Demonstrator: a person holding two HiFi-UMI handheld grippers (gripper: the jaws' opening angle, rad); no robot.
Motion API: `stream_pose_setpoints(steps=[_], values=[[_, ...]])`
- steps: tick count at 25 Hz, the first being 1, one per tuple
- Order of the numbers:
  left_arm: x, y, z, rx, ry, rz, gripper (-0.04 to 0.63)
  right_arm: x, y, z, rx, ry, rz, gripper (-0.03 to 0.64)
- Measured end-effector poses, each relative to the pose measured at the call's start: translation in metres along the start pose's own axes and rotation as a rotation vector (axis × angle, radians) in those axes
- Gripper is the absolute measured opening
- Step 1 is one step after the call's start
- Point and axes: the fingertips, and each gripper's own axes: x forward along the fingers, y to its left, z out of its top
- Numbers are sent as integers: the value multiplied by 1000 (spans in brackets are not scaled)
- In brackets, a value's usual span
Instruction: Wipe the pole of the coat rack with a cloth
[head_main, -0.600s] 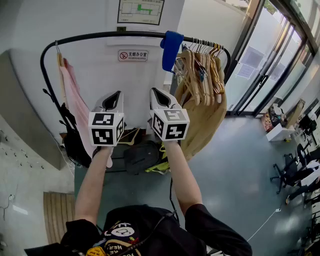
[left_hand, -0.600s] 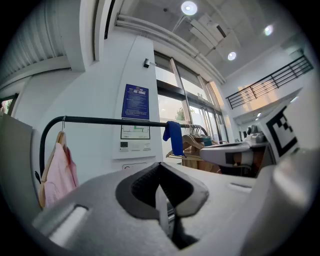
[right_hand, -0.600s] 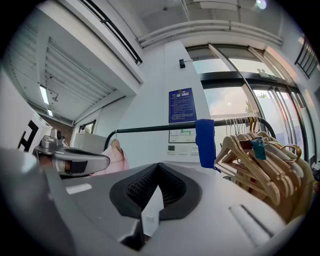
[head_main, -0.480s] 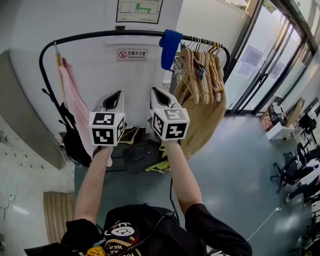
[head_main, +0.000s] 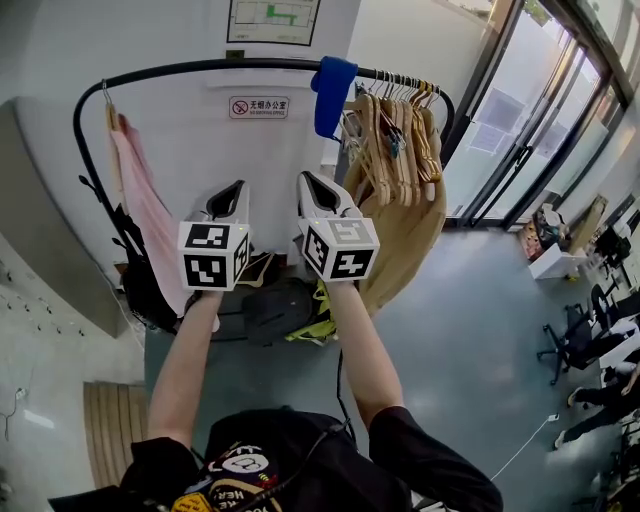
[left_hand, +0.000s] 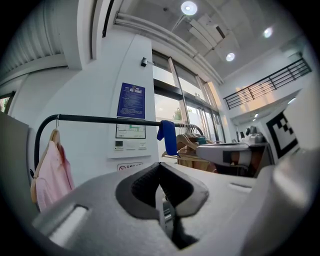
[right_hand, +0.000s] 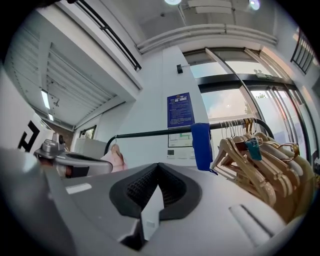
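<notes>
Both tongs are closed. In the left gripper view the left gripper (left_hand: 159, 167) has its 2 jaws pressed together at the tip with nothing between them, and the right gripper view shows the right gripper (right_hand: 158, 167) the same way, jaws meeting and empty. Neither touches anything.

From the head view, the left gripper (head_main: 235, 186) and right gripper (head_main: 305, 180) stand side by side, just apart, tips pointing up and forward toward the coat rack. Both bare forearms reach out from the body, roughly parallel, the right a little ahead of the left.

The blue cloth (head_main: 330, 95) hangs draped over the black pole (head_main: 200, 68), well above the tips and slightly right of the right gripper. It lies just left of a bunch of wooden hangers (head_main: 395, 140), under which a tan coat (head_main: 410, 240) hangs. In the right gripper view the cloth (right_hand: 201, 145) sits on the pole (right_hand: 150, 133) above and right of the jaw tips; in the left gripper view it (left_hand: 168, 136) hangs almost straight above them.

At the pole's left end a pink garment (head_main: 145, 210) hangs on 1 hanger. A dark bag (head_main: 280, 310) rests on the floor under the rack.
</notes>
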Motion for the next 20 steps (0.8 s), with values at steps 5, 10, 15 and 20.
stream_pose_setpoints(steps=[5, 10, 15, 20], values=[[10, -9, -3, -4, 5, 3, 2, 1, -13, -4, 3, 6, 15, 3], [28, -11, 3, -6, 5, 19, 2, 12, -35, 9, -26, 8, 31, 3], [49, 1, 22, 4, -14, 37, 2, 35, -56, 28, -40, -3, 34, 3], [83, 21, 41, 1, -26, 14, 2, 66, -72, 46, -47, -19, -7, 3]])
